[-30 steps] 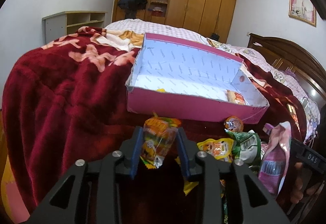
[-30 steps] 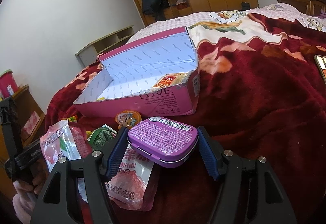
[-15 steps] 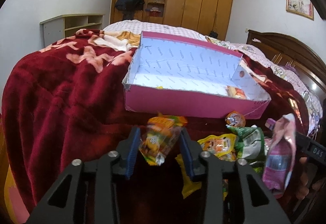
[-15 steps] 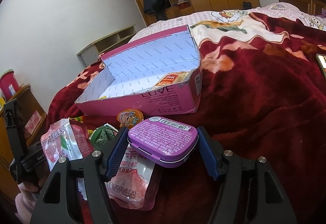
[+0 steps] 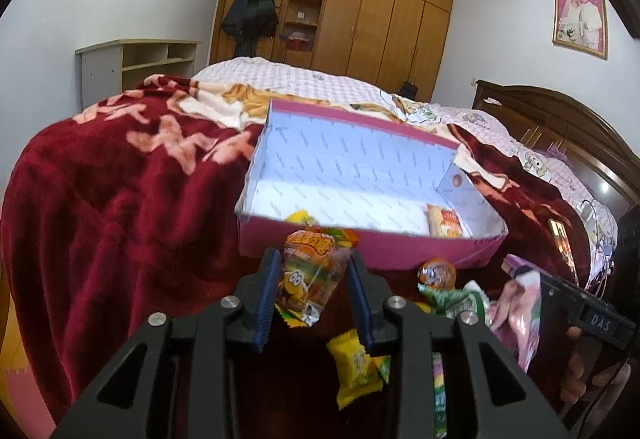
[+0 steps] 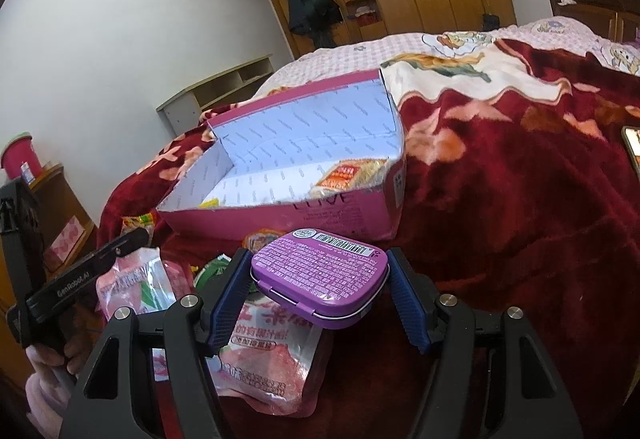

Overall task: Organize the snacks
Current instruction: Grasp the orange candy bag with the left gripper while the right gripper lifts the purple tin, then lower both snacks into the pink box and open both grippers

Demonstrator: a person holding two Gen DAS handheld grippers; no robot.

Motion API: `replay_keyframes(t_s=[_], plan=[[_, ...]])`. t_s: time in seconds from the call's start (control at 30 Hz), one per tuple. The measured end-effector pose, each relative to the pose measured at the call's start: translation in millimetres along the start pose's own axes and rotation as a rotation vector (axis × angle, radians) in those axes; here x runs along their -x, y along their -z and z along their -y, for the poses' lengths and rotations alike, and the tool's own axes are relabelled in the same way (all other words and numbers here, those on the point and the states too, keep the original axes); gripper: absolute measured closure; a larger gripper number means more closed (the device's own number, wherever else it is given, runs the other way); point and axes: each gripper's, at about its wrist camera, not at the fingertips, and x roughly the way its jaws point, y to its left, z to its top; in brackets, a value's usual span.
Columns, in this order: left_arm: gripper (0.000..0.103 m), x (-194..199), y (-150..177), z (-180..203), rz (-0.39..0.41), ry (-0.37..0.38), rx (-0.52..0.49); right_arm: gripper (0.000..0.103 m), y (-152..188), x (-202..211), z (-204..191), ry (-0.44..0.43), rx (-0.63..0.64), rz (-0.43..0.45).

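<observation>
A pink open box with a white lining lies on the red blanket; it also shows in the right wrist view. An orange snack packet lies inside at its right end. My left gripper is shut on an orange and clear candy bag, held just before the box's front wall. My right gripper is shut on a purple tin, held above a pink pouch in front of the box.
Loose snacks lie in front of the box: a yellow packet, a round orange candy, a green packet, a pink bag. A phone lies on the blanket at right. Wardrobes and a shelf stand behind the bed.
My left gripper has risen and moved toward the box with the candy bag. My right gripper holds the purple tin almost still.
</observation>
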Motion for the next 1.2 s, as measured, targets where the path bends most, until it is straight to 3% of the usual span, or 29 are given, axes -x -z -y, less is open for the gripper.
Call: replay_keyframes(t_s=[0.37, 0.6, 1.2], plan=[[0.068, -33, -38, 10, -0.001, 0.019, -0.031, 0.035, -8, -2, -7, 0.01, 0.024, -0.007], [0.068, -68, -52, 13, -0.016, -0.015, -0.052, 0.035, -17, -4, -10, 0.016, 0.046, -0.001], [0.068, -123, -55, 1, -0.096, -0.083, -0.029, 0.035, -49, -21, -22, 0.018, 0.101, 0.037]])
